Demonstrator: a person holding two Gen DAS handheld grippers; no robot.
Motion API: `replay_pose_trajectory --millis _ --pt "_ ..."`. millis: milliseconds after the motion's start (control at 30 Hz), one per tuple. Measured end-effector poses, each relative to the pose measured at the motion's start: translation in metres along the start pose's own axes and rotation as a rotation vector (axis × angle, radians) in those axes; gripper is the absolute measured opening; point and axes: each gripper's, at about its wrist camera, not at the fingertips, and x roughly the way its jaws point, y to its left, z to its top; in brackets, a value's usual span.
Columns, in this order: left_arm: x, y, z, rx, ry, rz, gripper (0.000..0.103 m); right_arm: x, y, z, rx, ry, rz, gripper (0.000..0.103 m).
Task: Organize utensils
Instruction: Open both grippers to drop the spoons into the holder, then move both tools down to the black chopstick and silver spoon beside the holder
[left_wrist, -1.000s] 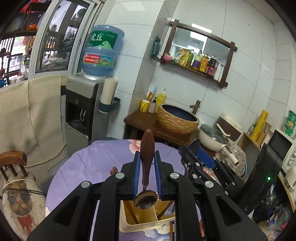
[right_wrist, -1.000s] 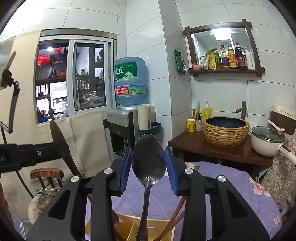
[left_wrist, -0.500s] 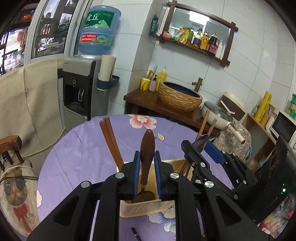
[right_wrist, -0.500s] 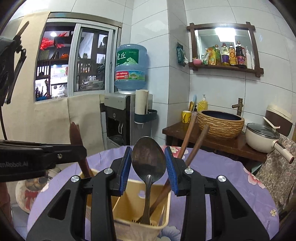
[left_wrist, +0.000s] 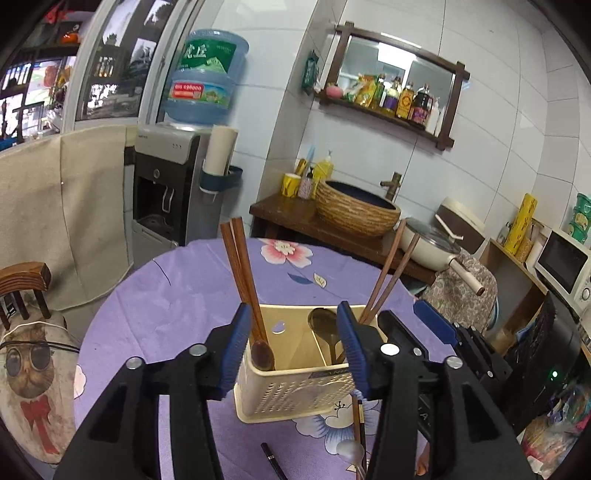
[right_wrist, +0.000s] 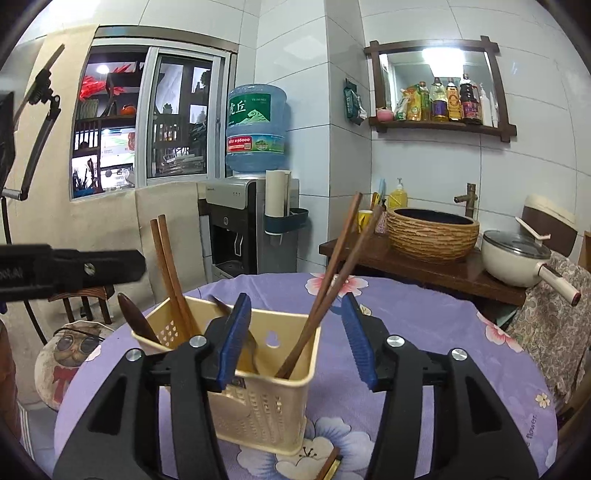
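Note:
A cream utensil holder (left_wrist: 288, 391) (right_wrist: 258, 398) stands on the purple flowered table (left_wrist: 166, 302). My left gripper (left_wrist: 293, 347) hovers over its near side with jaws opening. A wooden spoon (left_wrist: 262, 354) (right_wrist: 135, 321) stands loose in the left compartment, free of the pads. My right gripper (right_wrist: 297, 341) is also opening above the holder. The metal spoon (left_wrist: 325, 326) (right_wrist: 252, 347) leans inside the holder, not pressed by the pads. Two pairs of wooden chopsticks (left_wrist: 240, 266) (right_wrist: 332, 280) stick up from the holder.
On the cloth in front of the holder lie a small spoon (left_wrist: 351, 450), a chopstick (left_wrist: 356, 417) (right_wrist: 330, 465) and a black pen (left_wrist: 271, 458). A wooden chair (left_wrist: 22, 284) stands left of the table. A side table with a woven basin (right_wrist: 432, 236) and pot (right_wrist: 517, 262) stands behind.
Both grippers came down over the holder. The left jaws spread and let go of the wooden spoon; the right jaws spread and let go of the metal spoon. Both spoons now rest inside.

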Motion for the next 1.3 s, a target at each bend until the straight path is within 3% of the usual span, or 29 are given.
replay_pose_trajectory --millis 167,300,700,1067,1300 --pt "-0.016 -0.003 -0.015 0.002 -0.014 0.024 0.068 -0.016 -0.008 -0.01 0.05 0.086 0.007 0.054" --pt "-0.016 0.001 -0.037 0.004 0.028 0.059 0.078 -0.025 -0.012 -0.028 0.055 0.174 -0.001 0.056" --pt "0.016 0.015 -0.119 -0.022 0.264 0.098 0.078 -0.032 -0.021 -0.101 0.109 0.39 -0.018 0.056" --pt "0.022 0.027 -0.15 -0.043 0.331 0.147 0.07 -0.01 0.002 -0.141 0.04 0.556 0.026 0.056" --pt "0.022 0.03 -0.157 -0.045 0.35 0.145 0.07 0.003 0.01 -0.149 0.028 0.6 0.011 0.053"
